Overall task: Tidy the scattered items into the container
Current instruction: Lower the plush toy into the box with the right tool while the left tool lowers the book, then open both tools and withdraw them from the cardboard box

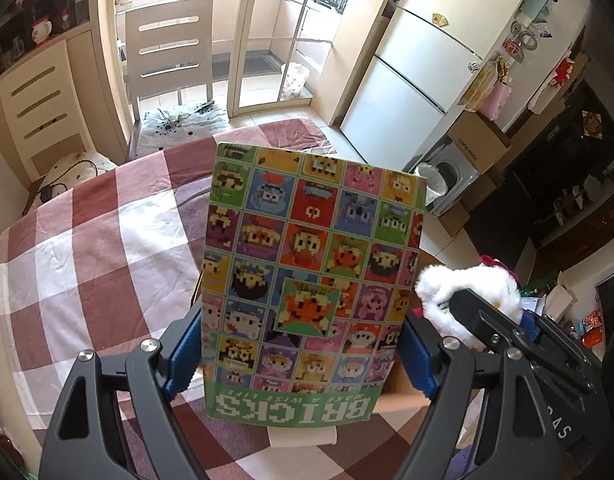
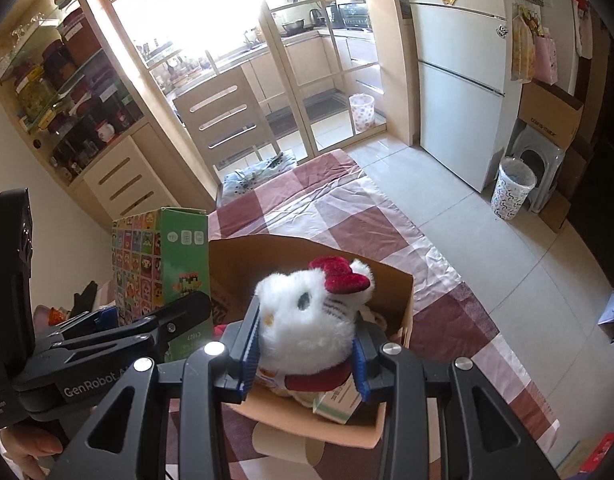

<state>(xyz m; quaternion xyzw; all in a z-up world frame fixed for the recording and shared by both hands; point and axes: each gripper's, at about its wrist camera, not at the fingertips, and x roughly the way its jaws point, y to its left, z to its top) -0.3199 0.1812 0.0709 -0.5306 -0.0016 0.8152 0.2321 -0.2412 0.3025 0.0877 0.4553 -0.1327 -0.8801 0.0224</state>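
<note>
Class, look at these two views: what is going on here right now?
A person is tidying things into a cardboard box on a checked tablecloth. The left tool grips a colourful BRICKS box, held upright beside the cardboard box. The right tool grips a white plush toy with a red bow, above the box's opening.

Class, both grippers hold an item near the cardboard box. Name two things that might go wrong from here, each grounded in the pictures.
1. The white plush cat with a red bow, clamped by the right gripper over the brown cardboard box, may snag on items already inside and end up perched on top.
2. The tall green BRICKS carton, pinched near its bottom by the left gripper, stands upright beside the box; the two grippers are close and might collide, or the carton could tip the box wall.
</note>
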